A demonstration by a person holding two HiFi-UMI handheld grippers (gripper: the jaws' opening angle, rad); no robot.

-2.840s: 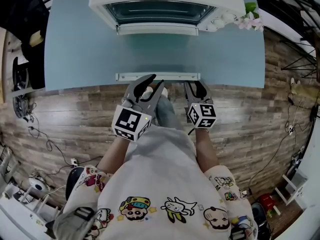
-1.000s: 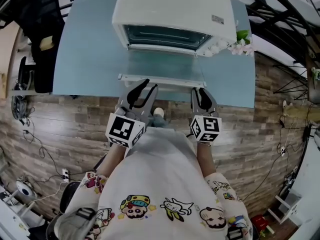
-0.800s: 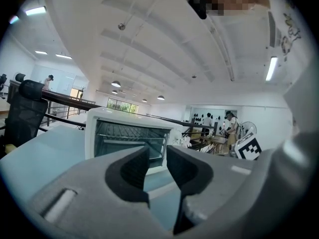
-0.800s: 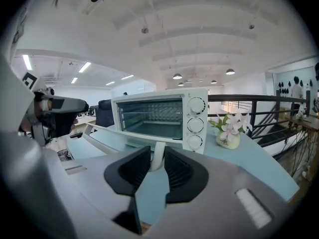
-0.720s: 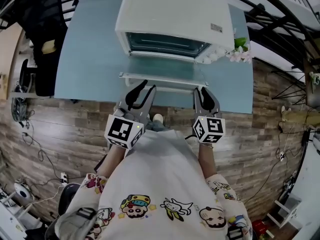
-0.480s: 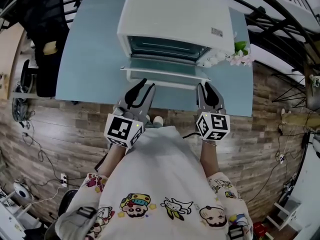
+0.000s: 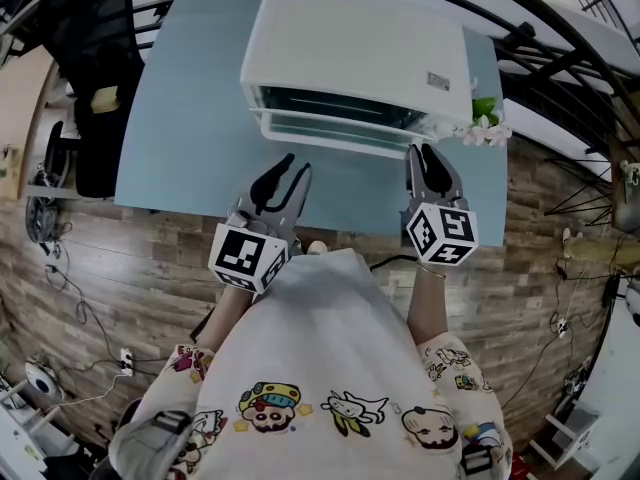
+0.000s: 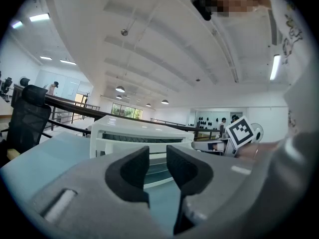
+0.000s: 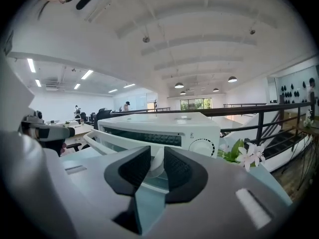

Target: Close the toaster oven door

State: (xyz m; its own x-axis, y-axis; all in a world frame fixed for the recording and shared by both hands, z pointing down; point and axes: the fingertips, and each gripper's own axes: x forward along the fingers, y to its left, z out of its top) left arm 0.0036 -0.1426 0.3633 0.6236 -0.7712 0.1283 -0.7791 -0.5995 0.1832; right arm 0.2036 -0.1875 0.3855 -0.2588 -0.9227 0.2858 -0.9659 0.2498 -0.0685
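The left gripper (image 7: 287, 167) is held out level above the near edge of the blue table (image 7: 180, 88), pointing at the left half of the toaster oven (image 7: 360, 53). Its jaws stand slightly apart with nothing between them.

The right gripper (image 7: 422, 152) reaches further forward, up to the right end of the oven door (image 7: 335, 131). Its jaws are narrowly parted and pinch the right end of the white door handle (image 9: 107, 143). The door is tilted steeply up and not yet flush with the oven front.

The oven stands at the far middle of the table. White flowers (image 7: 487, 128) lie at its right, beside a black railing (image 9: 259, 108). The floor (image 7: 560, 258) is wood plank, and a black chair (image 7: 95, 78) stands at the left.
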